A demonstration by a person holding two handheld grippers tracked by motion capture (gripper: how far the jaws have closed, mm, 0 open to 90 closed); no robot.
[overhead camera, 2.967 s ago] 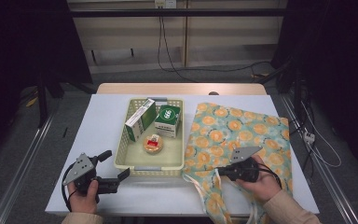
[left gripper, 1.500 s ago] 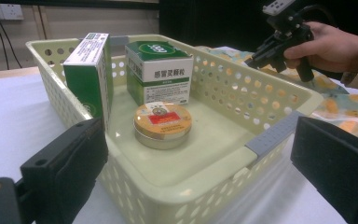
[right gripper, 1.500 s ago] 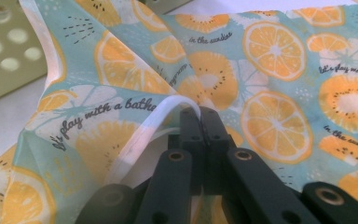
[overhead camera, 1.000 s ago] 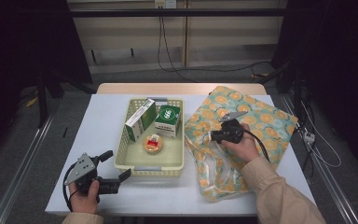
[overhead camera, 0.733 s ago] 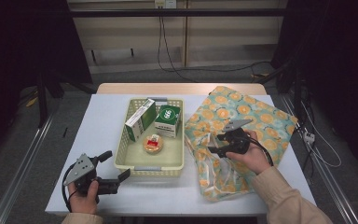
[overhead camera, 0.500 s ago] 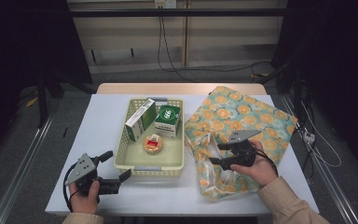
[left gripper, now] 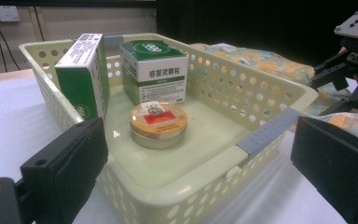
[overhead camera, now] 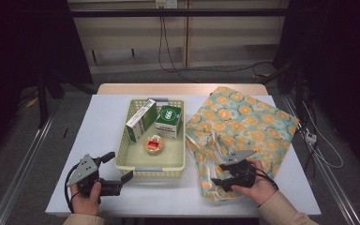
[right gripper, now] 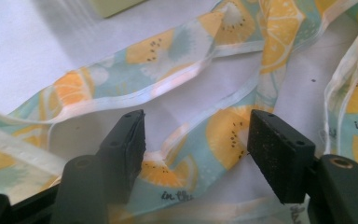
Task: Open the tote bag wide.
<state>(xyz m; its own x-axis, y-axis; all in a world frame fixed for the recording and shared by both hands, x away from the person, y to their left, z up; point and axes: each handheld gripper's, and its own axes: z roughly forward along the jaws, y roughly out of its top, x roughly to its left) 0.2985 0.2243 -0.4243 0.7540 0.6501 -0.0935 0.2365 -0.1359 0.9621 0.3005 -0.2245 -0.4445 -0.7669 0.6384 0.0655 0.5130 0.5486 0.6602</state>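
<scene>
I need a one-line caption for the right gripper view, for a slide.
Right gripper, jaws open, poised over the handle strap of a fruit-print bag on the white table.

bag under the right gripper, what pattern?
Orange and lemon slices on pale teal bag; clearest in the right gripper view.

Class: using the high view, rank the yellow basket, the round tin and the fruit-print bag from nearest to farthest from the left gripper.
From the left gripper:
1. Yellow basket, its near rim just beside the jaws.
2. Round tin, inside the basket, mid-floor.
3. Fruit-print bag, right of the basket.
</scene>
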